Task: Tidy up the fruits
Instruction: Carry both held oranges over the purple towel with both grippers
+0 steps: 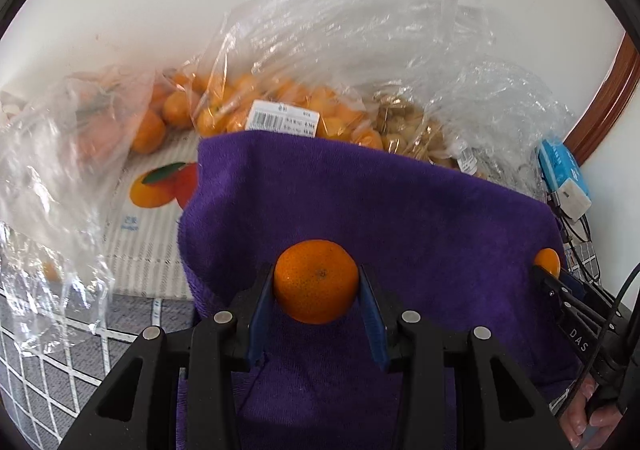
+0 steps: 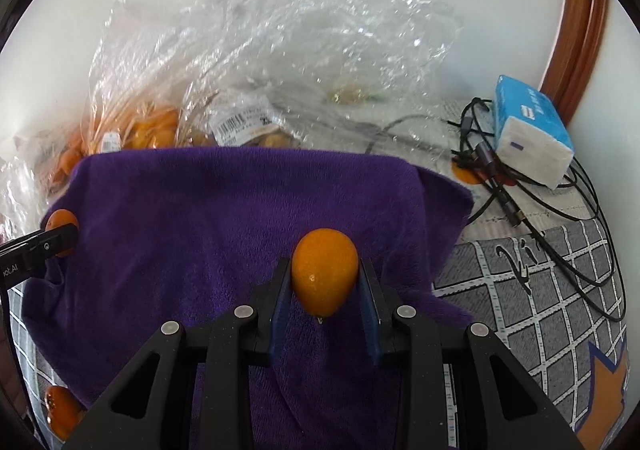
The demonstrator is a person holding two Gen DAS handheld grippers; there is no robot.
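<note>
Both tools are loaded: left tool [image 1: 316, 284] is clamped on a round, dimpled mandarin [image 1: 316, 281], right tool [image 2: 325, 280] on a smooth egg-shaped kumquat [image 2: 325, 276]. Both hang over the fuzzy purple towel [image 2: 240, 202], which has plenty of bare room. Its far edge butts against crinkly clear fruit bags [image 1: 320, 50]; tangled cables [image 2: 560, 218] crowd its right edge.

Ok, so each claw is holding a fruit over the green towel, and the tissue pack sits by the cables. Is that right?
Not quite: the towel is purple, not green, as the right wrist view shows. The rest holds: the left claw grips a round orange, the right claw grips an oval orange fruit, and the tissue pack sits by the cables.
</note>
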